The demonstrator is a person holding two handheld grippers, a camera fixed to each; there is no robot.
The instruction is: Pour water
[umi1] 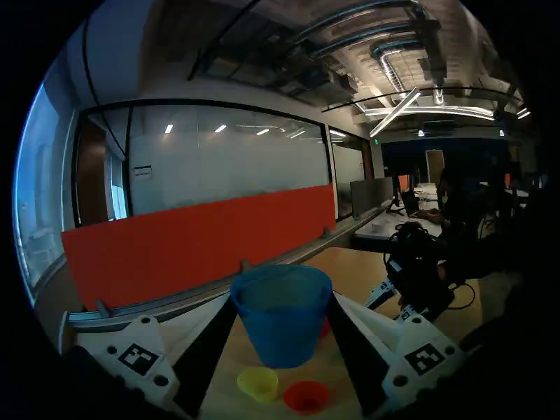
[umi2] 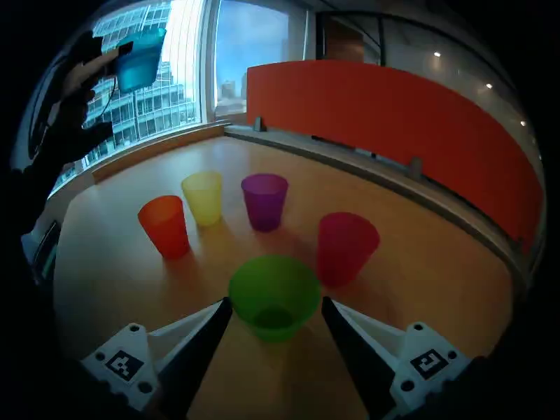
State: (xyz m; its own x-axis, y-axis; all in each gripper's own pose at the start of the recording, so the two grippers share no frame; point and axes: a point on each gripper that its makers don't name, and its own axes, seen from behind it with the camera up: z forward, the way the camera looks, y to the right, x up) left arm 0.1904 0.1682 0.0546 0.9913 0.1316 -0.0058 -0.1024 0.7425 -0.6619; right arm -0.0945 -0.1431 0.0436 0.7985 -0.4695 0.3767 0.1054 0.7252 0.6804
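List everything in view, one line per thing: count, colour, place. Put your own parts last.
table: one, light wood, under the cups
partition: one, orange-red, along the table's far edge
orange cup: one, orange, on the table, left end of the row
yellow cup: one, yellow, on the table, beside the orange cup
purple cup: one, purple, on the table, right of the yellow cup
red cup: one, red, on the table, right end
blue cup: one, blue, gripped and held high
green cup: one, green, gripped, nearest
left gripper: one, white and black, jaws closed on the blue cup
right gripper: one, white and black, jaws closed on the green cup
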